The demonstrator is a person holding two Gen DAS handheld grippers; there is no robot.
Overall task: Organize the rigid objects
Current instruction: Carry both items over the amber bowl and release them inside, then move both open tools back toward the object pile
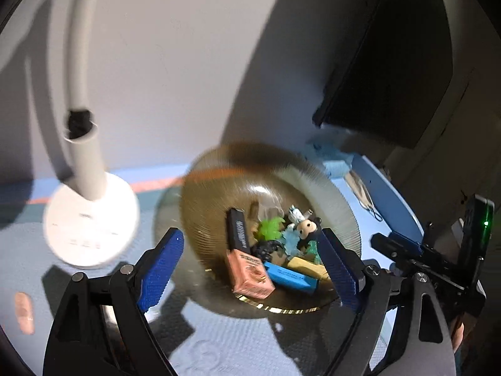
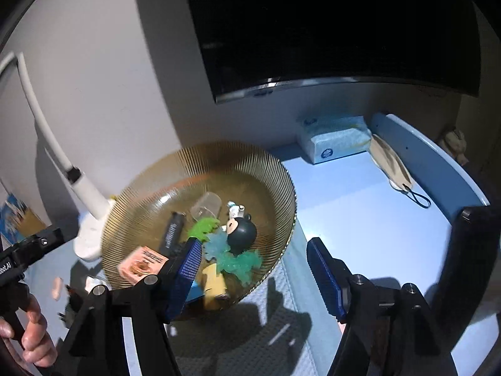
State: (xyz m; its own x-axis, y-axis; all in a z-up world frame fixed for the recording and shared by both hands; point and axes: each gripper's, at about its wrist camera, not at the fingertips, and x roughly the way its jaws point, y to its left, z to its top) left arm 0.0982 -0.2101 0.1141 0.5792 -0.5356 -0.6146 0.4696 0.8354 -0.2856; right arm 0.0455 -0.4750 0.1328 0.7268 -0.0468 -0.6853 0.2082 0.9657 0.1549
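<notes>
Both tools, left and right, gape wide and hold nothing as we look over the amber ribbed bowl. Inside the bowl lie the pink box, blue block and black round-headed figurine; beside the bowl stands a white lamp base.

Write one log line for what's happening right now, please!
stage: sorting | bowl: holds pink box, blue box, black round toy | left tongs: open, empty | right tongs: open, empty

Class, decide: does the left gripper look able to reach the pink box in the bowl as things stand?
Probably yes: the left gripper is open, and the pink box lies uncovered at the near edge of the bowl, between its fingers.
</notes>
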